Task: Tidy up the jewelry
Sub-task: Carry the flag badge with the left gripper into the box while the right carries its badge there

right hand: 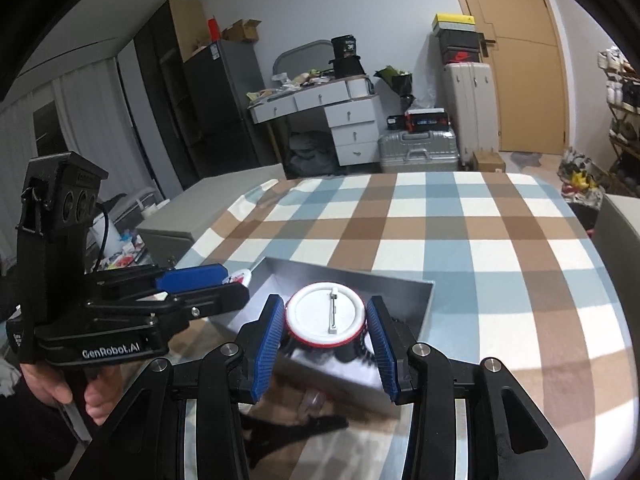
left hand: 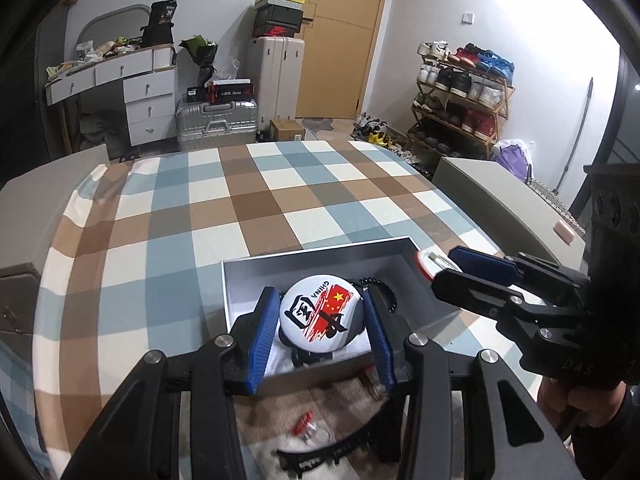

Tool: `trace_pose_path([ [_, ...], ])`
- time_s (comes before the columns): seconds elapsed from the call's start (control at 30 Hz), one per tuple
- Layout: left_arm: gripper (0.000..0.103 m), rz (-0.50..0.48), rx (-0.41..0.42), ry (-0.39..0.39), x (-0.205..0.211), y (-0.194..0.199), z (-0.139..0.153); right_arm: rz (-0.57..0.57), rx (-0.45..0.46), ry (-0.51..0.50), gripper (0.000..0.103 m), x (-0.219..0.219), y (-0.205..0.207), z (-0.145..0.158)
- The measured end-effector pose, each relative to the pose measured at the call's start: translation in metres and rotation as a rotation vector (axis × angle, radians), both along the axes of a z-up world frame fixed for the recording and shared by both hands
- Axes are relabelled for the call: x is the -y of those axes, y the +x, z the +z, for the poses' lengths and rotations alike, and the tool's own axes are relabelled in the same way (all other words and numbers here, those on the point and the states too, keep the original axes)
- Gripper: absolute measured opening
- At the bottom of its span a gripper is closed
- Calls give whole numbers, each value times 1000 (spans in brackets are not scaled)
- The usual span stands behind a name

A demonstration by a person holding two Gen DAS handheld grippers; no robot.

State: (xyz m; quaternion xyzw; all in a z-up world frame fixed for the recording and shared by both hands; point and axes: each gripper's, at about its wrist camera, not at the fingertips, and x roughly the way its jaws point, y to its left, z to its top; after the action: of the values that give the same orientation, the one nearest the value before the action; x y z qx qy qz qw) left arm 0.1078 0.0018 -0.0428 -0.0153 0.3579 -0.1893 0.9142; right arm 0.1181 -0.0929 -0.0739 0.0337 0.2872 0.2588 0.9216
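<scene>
Left wrist view showed the left gripper (left hand: 322, 322) clamped on a round white pin badge printed with a red flag and "CHINA" (left hand: 320, 316), held above the open grey rectangular box (left hand: 316, 250) on the checked blue, brown and white tablecloth (left hand: 240, 200). Right wrist view showed the right gripper (right hand: 325, 322) gripping a second round badge, white pin-back up (right hand: 326, 312), above that box

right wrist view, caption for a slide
Right claw grips a pin badge, back side up, above the grey box.
</scene>
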Motion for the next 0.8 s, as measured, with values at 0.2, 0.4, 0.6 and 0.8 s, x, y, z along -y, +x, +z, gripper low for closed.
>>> trace_pose_path([
  [0.2, 37, -22, -24, -6, 1, 15, -7, 5, -21, 6, 42, -2, 21, -6],
  [0.4, 37, -14, -21, -9, 1, 22, -11, 18, -10, -12, 42, -3, 28, -10],
  [0.6, 37, -20, -47, -13, 3, 31, -18, 31, -39, 9, 42, -1, 36, -17],
  [0.8, 37, -30, -61, -25, 3, 34, -21, 19, -60, 25, 42, 4, 40, -24],
])
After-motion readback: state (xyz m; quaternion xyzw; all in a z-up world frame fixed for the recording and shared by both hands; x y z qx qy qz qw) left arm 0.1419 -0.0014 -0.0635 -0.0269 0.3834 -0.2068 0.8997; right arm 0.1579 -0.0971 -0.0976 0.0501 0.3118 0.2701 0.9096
